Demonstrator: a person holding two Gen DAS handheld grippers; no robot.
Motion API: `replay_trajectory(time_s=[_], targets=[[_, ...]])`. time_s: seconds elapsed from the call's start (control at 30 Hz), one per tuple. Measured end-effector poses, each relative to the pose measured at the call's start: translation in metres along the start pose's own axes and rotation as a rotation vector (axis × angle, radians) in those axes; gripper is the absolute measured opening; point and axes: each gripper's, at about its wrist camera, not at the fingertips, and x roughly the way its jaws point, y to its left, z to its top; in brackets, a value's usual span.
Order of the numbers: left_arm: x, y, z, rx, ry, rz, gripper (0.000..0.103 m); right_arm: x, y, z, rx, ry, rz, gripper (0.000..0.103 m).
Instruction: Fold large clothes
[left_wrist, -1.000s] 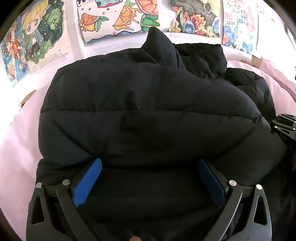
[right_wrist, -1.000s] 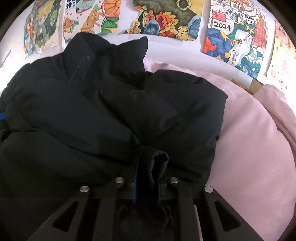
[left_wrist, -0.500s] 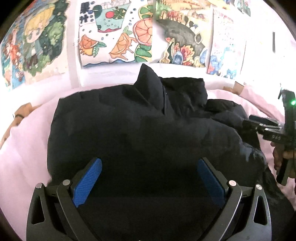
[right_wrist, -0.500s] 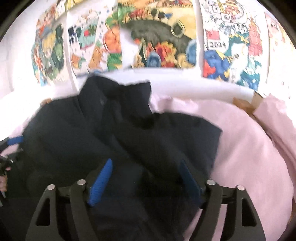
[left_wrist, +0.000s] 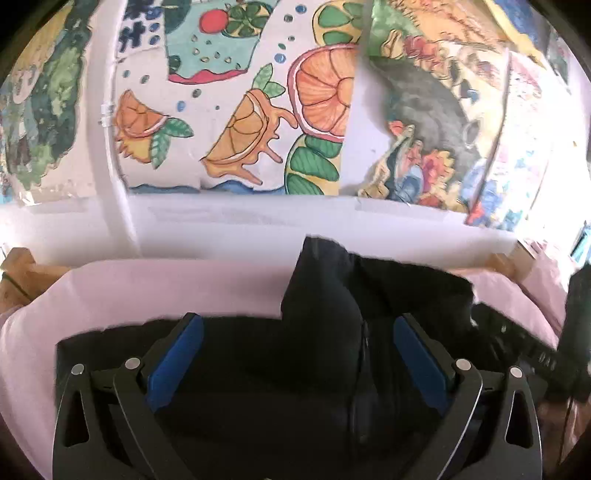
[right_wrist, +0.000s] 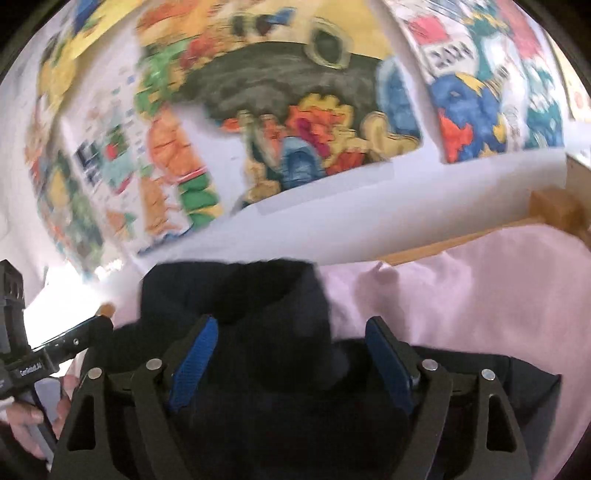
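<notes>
So the jacket (left_wrist: 321, 295) is lying bunched up on the pink sheet (left_wrist: 147, 291), collar end pointing at the wall with all the drawings (left_wrist: 240, 110) taped on it. My left gripper (left_wrist: 297, 354) is spread wide with nothing pinched, just black fabric showing below between the blue pads (left_wrist: 175, 362). Right gripper (right_wrist: 291, 363) has its jaws apart too, though they're closing a bit right now; the jacket (right_wrist: 236, 291) is under and between them, but the pads (right_wrist: 194, 360) aren't pressing on it. The right view is pretty smeared. In it, the left gripper (right_wrist: 66, 345) pokes in at the left edge, with the hand (right_wrist: 26, 417) on its handle.
</notes>
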Motion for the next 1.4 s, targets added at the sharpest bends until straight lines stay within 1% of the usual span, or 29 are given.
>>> replay_trajectory(time_s=[0.03, 0.07, 0.1, 0.13, 0.17, 0.2, 0.23, 0.3, 0.4, 0.47, 0.53, 0.6, 0.7, 0.83, 0.97, 1.07, 1.2, 1.27, 1.33, 1.4], targets=[[0.008, 0.001, 0.002, -0.015, 0.001, -0.005, 0.098, 0.004, -0.004, -0.001, 0.015, -0.006, 0.000, 0.059], [0.014, 0.003, 0.003, -0.040, 0.002, -0.003, 0.090, 0.008, -0.009, -0.004, 0.032, -0.008, 0.008, 0.055], [0.019, 0.005, 0.004, -0.061, 0.005, -0.005, 0.076, 0.010, -0.013, -0.007, 0.047, -0.010, 0.019, 0.048], [0.023, 0.008, 0.005, -0.089, 0.010, -0.019, 0.066, 0.010, -0.018, -0.010, 0.060, -0.019, 0.038, 0.040], [0.027, 0.011, 0.005, -0.117, 0.018, -0.034, 0.043, 0.010, -0.020, -0.013, 0.065, -0.028, 0.052, 0.036], [0.030, 0.013, 0.005, -0.133, 0.027, -0.040, 0.023, 0.010, -0.021, -0.015, 0.064, -0.035, 0.063, 0.029], [0.031, 0.015, 0.006, -0.147, 0.037, -0.046, 0.017, 0.008, -0.020, -0.016, 0.058, -0.037, 0.072, 0.024], [0.024, 0.015, 0.004, -0.150, 0.023, -0.049, 0.010, 0.004, -0.016, -0.016, 0.039, -0.049, 0.082, 0.019], [0.001, 0.016, -0.001, -0.131, -0.021, -0.055, 0.007, -0.008, -0.009, -0.019, 0.004, -0.065, 0.078, 0.017], [-0.019, 0.022, -0.007, -0.148, -0.047, -0.079, 0.007, -0.021, -0.005, -0.021, -0.012, -0.075, 0.085, 0.016], [-0.041, 0.027, -0.017, -0.131, -0.075, -0.096, 0.006, -0.036, -0.001, -0.022, -0.043, -0.073, 0.085, 0.015], [-0.059, 0.031, -0.026, -0.121, -0.085, -0.110, 0.005, -0.049, 0.004, -0.023, -0.069, -0.067, 0.077, 0.014], [-0.081, 0.036, -0.042, -0.134, -0.094, -0.148, 0.005, -0.072, 0.017, -0.029, -0.140, -0.048, 0.071, 0.014], [-0.103, 0.041, -0.069, -0.146, -0.088, -0.177, 0.005, -0.102, 0.037, -0.049, -0.262, -0.030, 0.048, 0.013], [-0.108, 0.052, -0.096, -0.179, -0.067, -0.209, 0.005, -0.115, 0.045, -0.075, -0.357, -0.003, 0.004, 0.013], [-0.103, 0.053, -0.114, -0.160, -0.061, -0.189, 0.004, -0.110, 0.042, -0.090, -0.359, 0.032, -0.012, 0.012], [-0.094, 0.055, -0.128, -0.153, -0.064, -0.179, 0.004, -0.105, 0.040, -0.104, -0.361, 0.051, -0.029, 0.012], [-0.088, 0.056, -0.136, -0.137, -0.056, -0.171, 0.004, -0.105, 0.038, -0.109, -0.361, 0.059, -0.020, 0.012], [-0.082, 0.059, -0.144, -0.136, -0.047, -0.169, 0.004, -0.111, 0.033, -0.109, -0.335, 0.070, 0.007, 0.013], [-0.078, 0.061, -0.149, -0.139, -0.042, -0.170, 0.004, -0.125, 0.030, -0.105, -0.297, 0.044, 0.032, 0.013]])
